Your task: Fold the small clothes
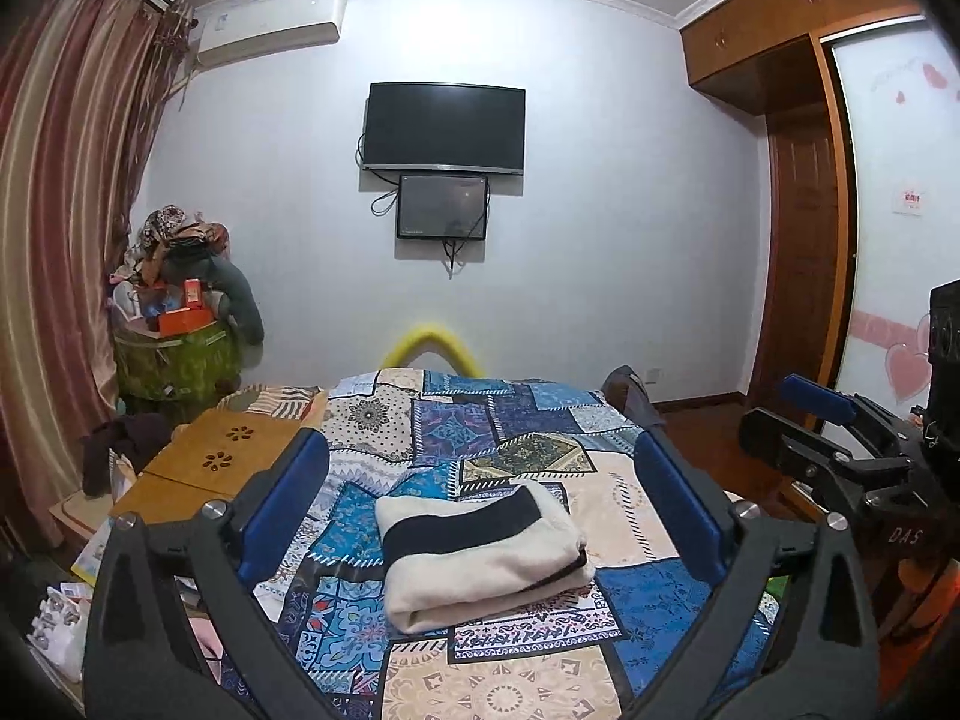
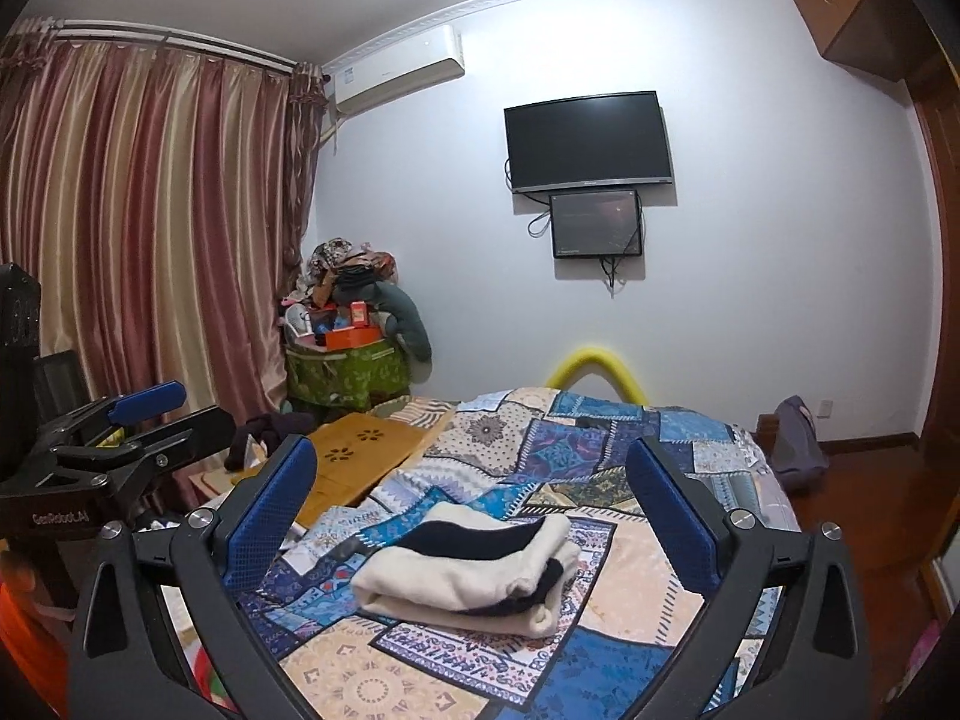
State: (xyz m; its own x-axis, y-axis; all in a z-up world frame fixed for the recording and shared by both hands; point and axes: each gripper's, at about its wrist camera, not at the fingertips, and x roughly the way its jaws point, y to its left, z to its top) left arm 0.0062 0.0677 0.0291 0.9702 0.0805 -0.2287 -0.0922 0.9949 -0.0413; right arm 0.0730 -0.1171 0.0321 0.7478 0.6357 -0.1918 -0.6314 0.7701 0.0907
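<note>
A folded garment [image 1: 480, 552] lies on the patchwork bedspread [image 1: 528, 420]. It is cream with a wide black stripe, and it is the thing everything else is placed around here.

Far to the left of the garment hangs a striped curtain [image 1: 54, 210]. Nearer, still left and farther back, a green basket [image 1: 180, 366] is piled high with stuff. Just left of the garment, at the edge of the bed, lies a wooden board [image 1: 210, 462] with flower-shaped holes.

The left gripper [image 1: 480, 510] has its blue fingers [image 1: 288, 504] spread wide, one on each side of the garment, and they do not touch it. Nothing is held.

Straight behind the garment, on the far wall, hang a big dark TV [image 1: 444, 126] and a small screen [image 1: 442, 207] under it.

The right gripper [image 2: 474, 516] is also spread wide around the garment without touching it. Far right of the garment stands a brown wardrobe [image 1: 798, 60].
</note>
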